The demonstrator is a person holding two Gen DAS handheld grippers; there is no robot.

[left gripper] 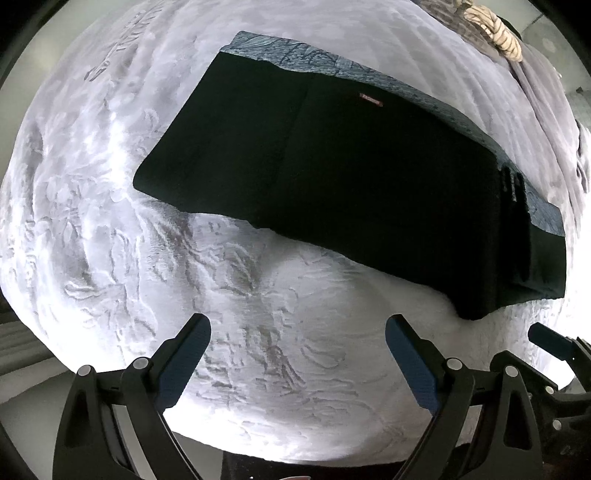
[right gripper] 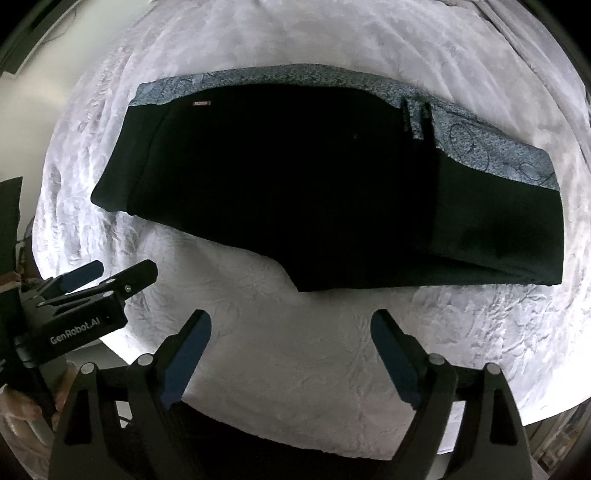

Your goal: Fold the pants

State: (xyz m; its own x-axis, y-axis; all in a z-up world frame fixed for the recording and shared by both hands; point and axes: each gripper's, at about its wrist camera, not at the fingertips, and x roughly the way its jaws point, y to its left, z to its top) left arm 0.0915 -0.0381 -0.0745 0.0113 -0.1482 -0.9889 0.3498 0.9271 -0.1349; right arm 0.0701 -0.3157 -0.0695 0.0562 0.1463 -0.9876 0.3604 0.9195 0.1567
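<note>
Black pants (left gripper: 332, 184) (right gripper: 314, 203) lie flat in a long folded band on a white textured bedspread (left gripper: 258, 295) (right gripper: 295, 369). A small red label sits near their far edge. Blue-grey patterned fabric (left gripper: 295, 51) (right gripper: 498, 147) shows along that far edge; whether it belongs to the pants I cannot tell. My left gripper (left gripper: 297, 325) (right gripper: 127, 265) hangs open over bare bedspread on the near side of the pants, holding nothing. My right gripper (right gripper: 291, 319) is open too, just short of the pants' near edge and apart from it. One of its fingers (left gripper: 550, 341) shows in the left wrist view.
A rumpled grey blanket (left gripper: 546, 96) and a cream braided item (left gripper: 495, 29) lie at the far right of the bed. The bed's near edge (right gripper: 258, 439) runs just below both grippers. A hand (right gripper: 22, 406) holds the left gripper at the lower left.
</note>
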